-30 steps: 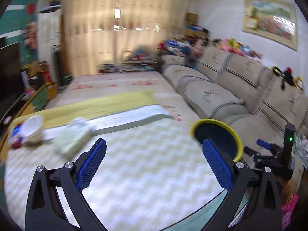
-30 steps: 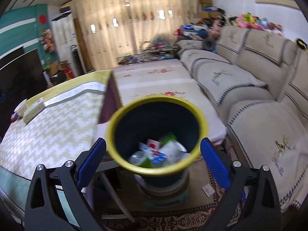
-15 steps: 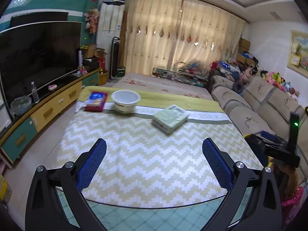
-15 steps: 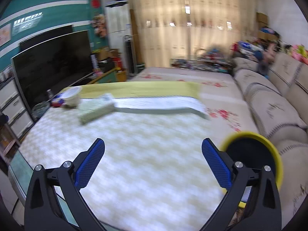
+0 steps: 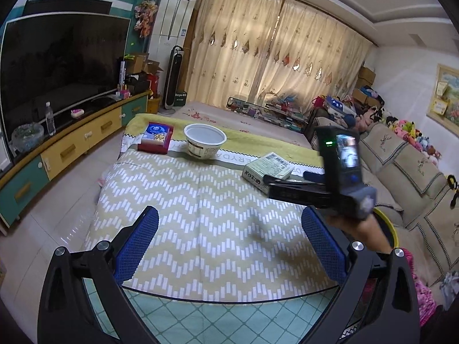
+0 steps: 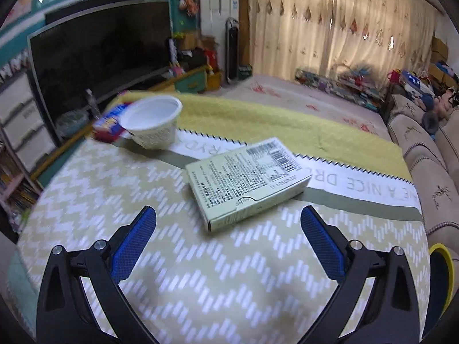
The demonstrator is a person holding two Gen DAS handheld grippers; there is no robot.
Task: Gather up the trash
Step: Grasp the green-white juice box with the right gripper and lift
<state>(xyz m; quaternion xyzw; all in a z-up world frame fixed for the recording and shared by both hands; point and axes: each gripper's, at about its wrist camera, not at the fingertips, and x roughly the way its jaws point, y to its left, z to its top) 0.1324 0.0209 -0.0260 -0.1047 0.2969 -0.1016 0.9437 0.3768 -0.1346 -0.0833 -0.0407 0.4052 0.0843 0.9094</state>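
Note:
A pale green carton [image 6: 246, 177] lies flat on the zigzag tablecloth [image 6: 218, 281], just ahead of my open right gripper [image 6: 229, 240], which holds nothing. Farther left stand a white paper bowl [image 6: 152, 126] and a red and blue box [image 6: 110, 124]. The left wrist view shows the same carton [image 5: 268, 169], bowl [image 5: 205, 140] and box [image 5: 156, 137] across the table. My left gripper [image 5: 229, 240] hangs open and empty over the table's near edge. The right gripper's body [image 5: 338, 172] reaches in from the right toward the carton. A yellow-rimmed bin [image 6: 443, 272] sits at the table's right edge.
A TV [image 5: 57, 66] on a low cabinet [image 5: 68, 149] lines the left wall. A beige sofa [image 5: 407, 172] runs along the right. Curtains [image 5: 275, 63] close the far end. A water bottle [image 5: 50, 119] stands on the cabinet.
Both grippers swung left, away from the bin, to face the table. The right gripper has moved in close to the green carton. Both stay open.

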